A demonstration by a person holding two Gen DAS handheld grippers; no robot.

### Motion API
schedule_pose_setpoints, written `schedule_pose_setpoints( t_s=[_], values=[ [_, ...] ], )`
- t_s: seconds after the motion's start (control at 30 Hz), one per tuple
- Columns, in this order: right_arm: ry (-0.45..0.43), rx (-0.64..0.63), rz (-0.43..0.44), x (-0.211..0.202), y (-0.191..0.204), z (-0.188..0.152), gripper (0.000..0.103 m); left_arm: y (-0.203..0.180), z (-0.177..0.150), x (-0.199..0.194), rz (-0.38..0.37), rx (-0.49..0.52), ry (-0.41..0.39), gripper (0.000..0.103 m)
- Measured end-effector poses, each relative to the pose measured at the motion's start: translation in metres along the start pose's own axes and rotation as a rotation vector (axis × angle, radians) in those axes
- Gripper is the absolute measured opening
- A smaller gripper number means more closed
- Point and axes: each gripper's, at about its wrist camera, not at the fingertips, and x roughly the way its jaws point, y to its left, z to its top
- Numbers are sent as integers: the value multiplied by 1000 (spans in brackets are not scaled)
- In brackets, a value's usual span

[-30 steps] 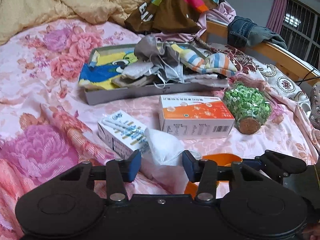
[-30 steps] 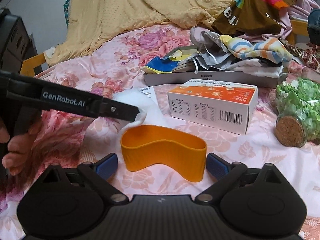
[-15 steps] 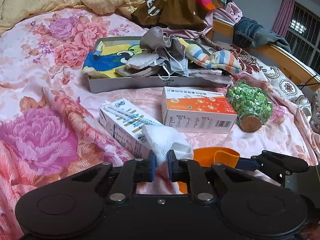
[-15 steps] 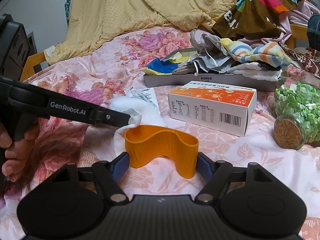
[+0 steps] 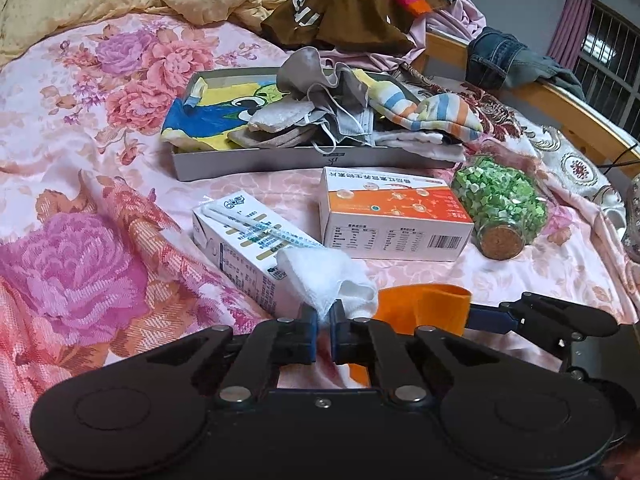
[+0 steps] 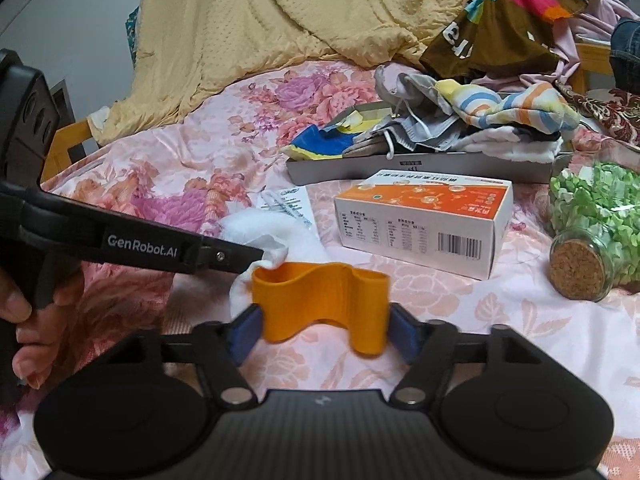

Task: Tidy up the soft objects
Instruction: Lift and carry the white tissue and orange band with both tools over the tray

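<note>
Two grippers: left gripper [image 5: 324, 318], right gripper [image 6: 322, 332]; one white cloth [image 5: 324, 272]; one orange band [image 6: 320, 300]; two cartons: one orange-and-white box [image 5: 394, 216], one blue-and-white box [image 5: 244, 248]; one corked jar of green bits [image 5: 502, 208]; one grey tray [image 5: 256, 164] heaped with fabrics, count unclear; one hand [image 6: 24, 320].

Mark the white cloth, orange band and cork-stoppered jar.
white cloth [image 5: 320, 276]: left wrist view, middle of the fabric.
orange band [image 6: 320, 300]: right wrist view, front wall.
cork-stoppered jar [image 5: 502, 242]: left wrist view, cork end.

Soft dim indoor light, faint shadows, fisheye-bent edges, dark vignetted corners
</note>
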Motion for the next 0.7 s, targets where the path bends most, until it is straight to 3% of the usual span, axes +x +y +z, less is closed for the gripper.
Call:
schedule_pose_setpoints(
  t_s=[0.07, 0.13, 0.37, 0.7],
  values=[
    [-1, 0, -4, -1, 1, 1, 46, 0, 1, 0, 7, -3, 5, 6],
    [-5, -16, -29, -2, 3, 1, 23, 0, 1, 0, 11, -5, 8, 6],
    [-18, -13, -66, -8, 3, -1, 16, -3, 0, -3, 31, 6, 5, 4],
    [-83, -15, -125, -27, -1, 2, 15, 1, 1, -16, 46, -15, -9, 4]
  ],
)
